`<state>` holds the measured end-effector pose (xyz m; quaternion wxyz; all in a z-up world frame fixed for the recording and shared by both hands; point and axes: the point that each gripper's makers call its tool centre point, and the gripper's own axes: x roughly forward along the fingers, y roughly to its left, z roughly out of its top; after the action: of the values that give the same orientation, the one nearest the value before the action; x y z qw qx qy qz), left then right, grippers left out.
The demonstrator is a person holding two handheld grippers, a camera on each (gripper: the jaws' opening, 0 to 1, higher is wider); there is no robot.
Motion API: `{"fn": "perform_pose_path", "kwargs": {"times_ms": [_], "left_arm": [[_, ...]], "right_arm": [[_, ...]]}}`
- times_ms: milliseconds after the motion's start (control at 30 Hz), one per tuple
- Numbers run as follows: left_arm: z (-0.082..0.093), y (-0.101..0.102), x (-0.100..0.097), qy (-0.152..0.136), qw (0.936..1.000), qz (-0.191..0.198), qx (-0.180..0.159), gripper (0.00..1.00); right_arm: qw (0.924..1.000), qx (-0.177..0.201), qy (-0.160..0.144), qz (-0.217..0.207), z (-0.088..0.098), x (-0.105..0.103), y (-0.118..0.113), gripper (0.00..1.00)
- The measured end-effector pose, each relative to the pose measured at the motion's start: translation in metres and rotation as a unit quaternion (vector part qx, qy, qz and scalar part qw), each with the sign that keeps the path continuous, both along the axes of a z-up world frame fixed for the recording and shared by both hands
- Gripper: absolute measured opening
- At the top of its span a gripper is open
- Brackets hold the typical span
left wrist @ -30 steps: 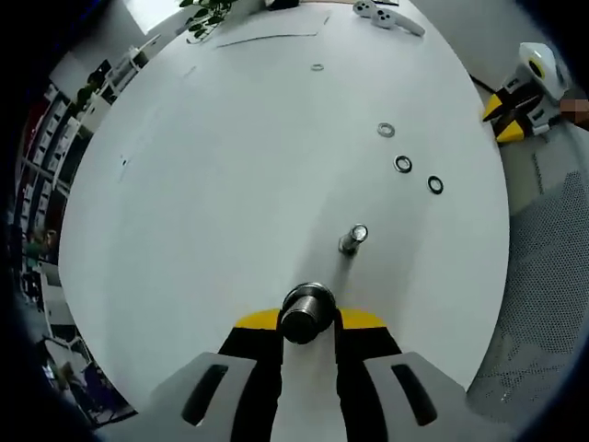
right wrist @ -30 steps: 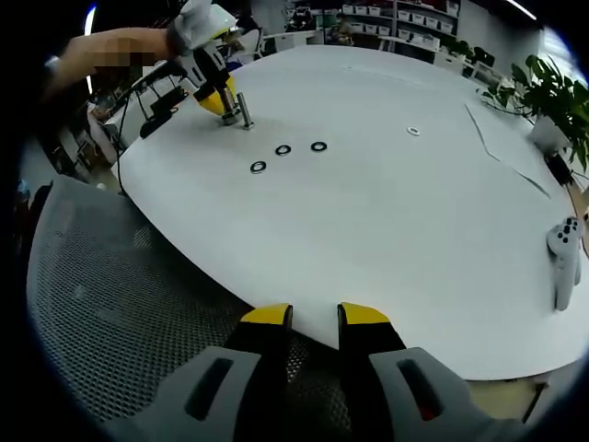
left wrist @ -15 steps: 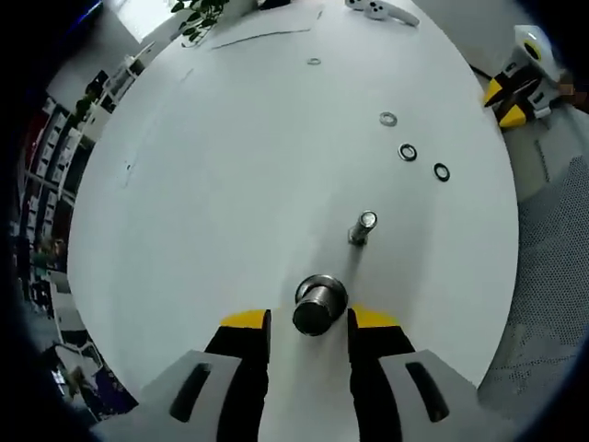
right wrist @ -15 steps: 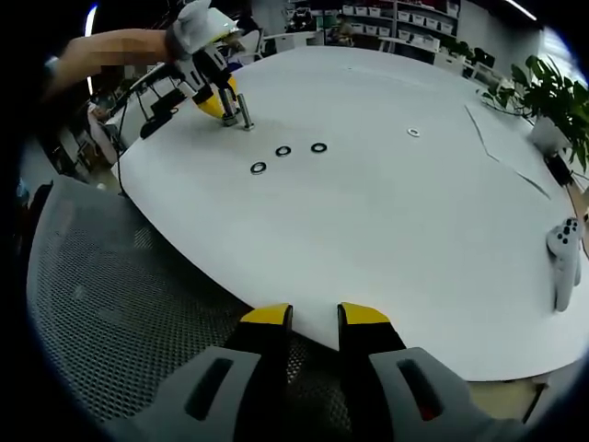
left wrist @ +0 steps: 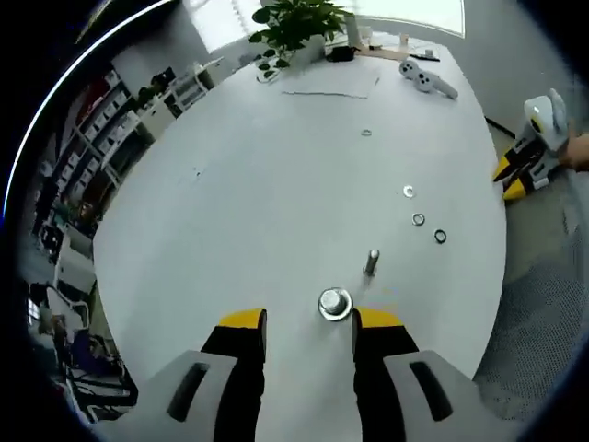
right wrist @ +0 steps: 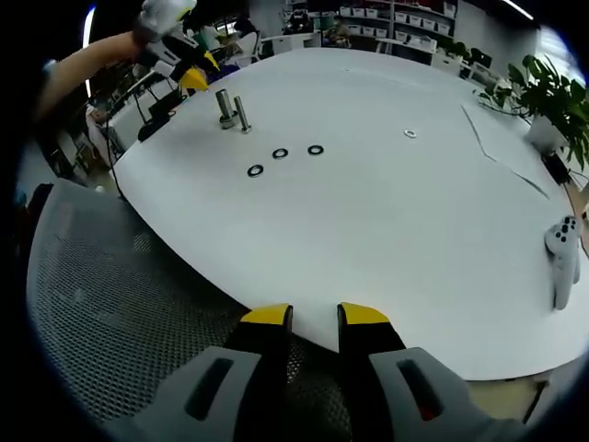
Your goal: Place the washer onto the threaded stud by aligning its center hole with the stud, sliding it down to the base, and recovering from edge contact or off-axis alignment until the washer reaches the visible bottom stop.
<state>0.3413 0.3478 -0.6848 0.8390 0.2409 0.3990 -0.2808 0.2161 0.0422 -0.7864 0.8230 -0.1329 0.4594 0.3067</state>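
A thick metal stud with a wide base (left wrist: pixel 335 304) stands on the white table (left wrist: pixel 276 212), just ahead of my left gripper (left wrist: pixel 310 322), whose jaws are open and apart from it. A thinner threaded stud (left wrist: pixel 371 262) stands just beyond. Three washers (left wrist: pixel 419 219) lie in a row past it, and one more washer (left wrist: pixel 366 133) lies farther off. In the right gripper view both studs (right wrist: pixel 232 110) stand at the far left, with the left gripper (right wrist: pixel 191 79) raised behind them. The row of washers (right wrist: pixel 280 153) lies nearer. My right gripper (right wrist: pixel 315 318) is open over the table's near edge.
A grey mesh chair (right wrist: pixel 110 304) sits below the table edge by my right gripper. A white game controller (right wrist: pixel 561 249) lies at the right edge, with a plant (right wrist: pixel 550 87) and a cable beyond it. Shelves line the room's far side.
My left gripper has opened off the thick stud and drawn back and up, leaving it standing on the table. The right gripper has stayed put.
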Motion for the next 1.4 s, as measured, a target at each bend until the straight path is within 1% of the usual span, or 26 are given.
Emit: {"fn": "perform_pose_path", "kwargs": {"times_ms": [33, 133, 300, 333, 400, 500, 533, 600, 667, 700, 733, 767, 800, 833, 900, 933, 1033, 1067, 1167, 1200, 1233, 1267, 1300, 1333, 1367, 1400], "left_arm": [[0.004, 0.001, -0.002, -0.007, 0.9999, 0.005, -0.006, 0.35], [0.019, 0.005, -0.02, -0.03, 0.9993, 0.017, -0.013, 0.35], [0.033, 0.011, -0.043, -0.058, 0.9966, 0.042, -0.04, 0.35], [0.036, 0.013, -0.051, -0.067, 0.995, 0.052, -0.053, 0.35], [0.039, 0.017, -0.062, -0.072, 0.9918, 0.073, -0.076, 0.35], [0.041, 0.028, -0.077, -0.079, 0.9871, 0.102, -0.095, 0.36], [0.043, 0.034, -0.081, -0.087, 0.9836, 0.119, -0.105, 0.36], [0.045, 0.04, -0.091, -0.093, 0.9784, 0.137, -0.124, 0.36], [0.045, 0.047, -0.1, -0.095, 0.9769, 0.144, -0.126, 0.36], [0.048, 0.049, -0.105, -0.104, 0.9749, 0.146, -0.132, 0.36], [0.051, 0.049, -0.108, -0.115, 0.972, 0.147, -0.143, 0.36], [0.054, 0.05, -0.113, -0.119, 0.9661, 0.162, -0.161, 0.36], [0.054, 0.051, -0.117, -0.115, 0.9647, 0.166, -0.168, 0.37], [0.053, 0.052, -0.124, -0.113, 0.9649, 0.165, -0.171, 0.37], [0.053, 0.054, -0.131, -0.117, 0.9638, 0.169, -0.169, 0.38], [0.053, 0.056, -0.134, -0.122, 0.9615, 0.177, -0.171, 0.39], [0.052, 0.059, -0.143, -0.138, 0.9428, 0.218, -0.211, 0.39], [0.049, 0.06, -0.147, -0.141, 0.9348, 0.234, -0.227, 0.39], [0.04, 0.067, -0.158, -0.153, 0.9267, 0.256, -0.229, 0.37], [0.039, 0.073, -0.159, -0.17, 0.9185, 0.266, -0.237, 0.35], [0.033, 0.081, -0.161, -0.171, 0.9114, 0.286, -0.242, 0.35], [0.029, 0.085, -0.165, -0.166, 0.9066, 0.298, -0.249, 0.35], [0.026, 0.086, -0.167, -0.168, 0.9077, 0.297, -0.245, 0.36], [0.024, 0.089, -0.171, -0.173, 0.9071, 0.3, -0.239, 0.35], [0.023, 0.092, -0.173, -0.178, 0.9054, 0.305, -0.235, 0.35], [0.021, 0.094, -0.174, -0.184, 0.902, 0.313, -0.234, 0.34]], "right_arm": [[1.0, -0.001, 0.0, 0.0, 0.0, 0.0, 0.0, 0.23], [1.0, -0.002, 0.002, -0.001, 0.0, -0.001, -0.001, 0.23], [1.0, -0.002, 0.007, 0.001, -0.001, -0.003, 0.0, 0.23], [1.0, -0.001, 0.008, 0.0, -0.001, -0.003, 0.0, 0.23], [0.9999, 0.002, 0.01, 0.0, -0.001, -0.004, 0.0, 0.23], [0.9999, 0.006, 0.013, 0.001, -0.001, -0.005, 0.001, 0.24], [0.9999, 0.007, 0.013, 0.001, -0.001, -0.005, 0.002, 0.24], [0.9999, 0.009, 0.014, 0.002, -0.001, -0.005, 0.002, 0.24], [0.9998, 0.009, 0.016, 0.003, -0.001, -0.006, 0.002, 0.24], [0.9998, 0.008, 0.016, 0.003, -0.002, -0.006, 0.002, 0.24], [0.9998, 0.009, 0.016, 0.003, -0.002, -0.006, 0.002, 0.24], [0.9998, 0.008, 0.017, 0.004, -0.002, -0.006, 0.002, 0.24], [0.9998, 0.007, 0.016, 0.004, -0.002, -0.006, 0.002, 0.24], [0.9998, 0.006, 0.017, 0.006, -0.002, -0.007, 0.002, 0.24], [0.9998, 0.005, 0.017, 0.009, -0.002, -0.007, 0.002, 0.24], [0.9998, 0.007, 0.017, 0.009, -0.002, -0.007, 0.003, 0.24], [0.9998, 0.015, 0.013, 0.008, 0.0, -0.007, 0.004, 0.24], [0.9997, 0.017, 0.013, 0.008, 0.001, -0.007, 0.004, 0.24], [0.9997, 0.017, 0.016, 0.009, 0.0, -0.007, 0.004, 0.24], [0.9997, 0.017, 0.016, 0.01, -0.001, -0.007, 0.005, 0.24], [0.9997, 0.018, 0.017, 0.01, -0.001, -0.007, 0.005, 0.24], [0.9996, 0.019, 0.017, 0.012, 0.0, -0.008, 0.006, 0.24], [0.9994, 0.023, 0.017, 0.017, 0.001, -0.008, 0.007, 0.25], [0.9992, 0.03, 0.015, 0.02, 0.002, -0.008, 0.01, 0.26], [0.9991, 0.032, 0.017, 0.021, 0.002, -0.009, 0.01, 0.26], [0.9991, 0.032, 0.019, 0.022, 0.001, -0.01, 0.01, 0.26]]}}
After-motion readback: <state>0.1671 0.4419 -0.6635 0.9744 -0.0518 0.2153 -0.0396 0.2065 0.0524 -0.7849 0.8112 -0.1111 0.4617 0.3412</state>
